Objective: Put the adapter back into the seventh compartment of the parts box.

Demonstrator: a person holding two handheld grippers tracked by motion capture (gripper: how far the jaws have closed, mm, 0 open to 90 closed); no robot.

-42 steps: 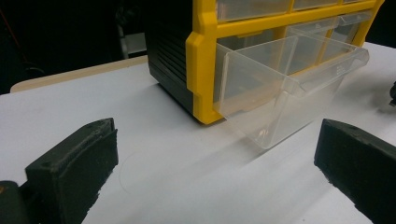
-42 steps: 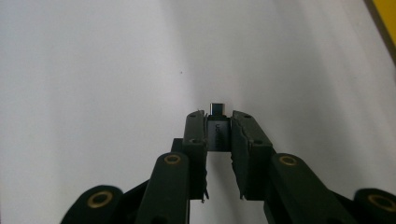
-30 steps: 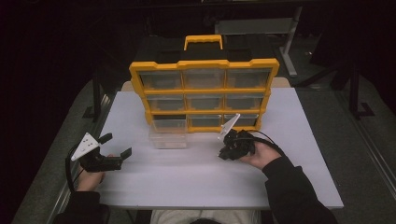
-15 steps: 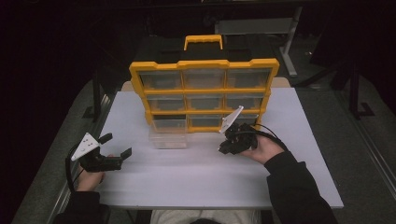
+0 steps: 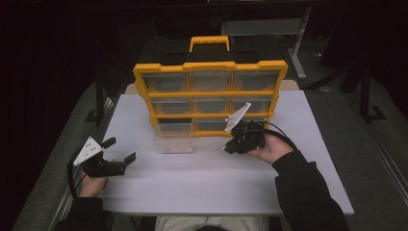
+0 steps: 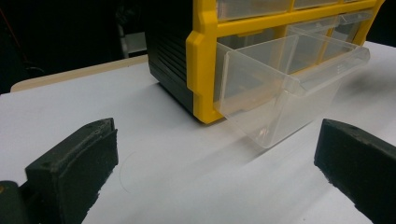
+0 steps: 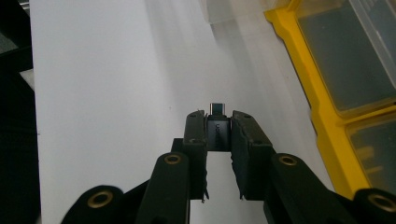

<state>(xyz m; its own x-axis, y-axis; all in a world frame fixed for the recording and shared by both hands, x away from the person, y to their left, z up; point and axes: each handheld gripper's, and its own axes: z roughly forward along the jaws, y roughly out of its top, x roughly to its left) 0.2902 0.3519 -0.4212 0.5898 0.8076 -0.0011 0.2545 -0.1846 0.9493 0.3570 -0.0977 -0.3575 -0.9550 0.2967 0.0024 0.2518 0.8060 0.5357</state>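
High view: yellow organiser [image 5: 210,96] upright on white counter [image 5: 192,187]; clear drawer [image 5: 173,137] pulled out at its lower left corner. Left gripper [image 5: 121,150] low on counter, well left of organiser, fingers spread wide, empty. Right gripper [image 5: 231,144] just before organiser's lower right, raised off counter.

Left gripper view: fingers [image 6: 74,172] far apart, nothing between; drawer [image 6: 285,98] jutting from organiser [image 6: 205,60] ahead.

Right gripper view: fingers [image 7: 245,140] clamped on small dark adapter [image 7: 217,130], metal plug end protruding, above counter, left of organiser [image 7: 322,116].
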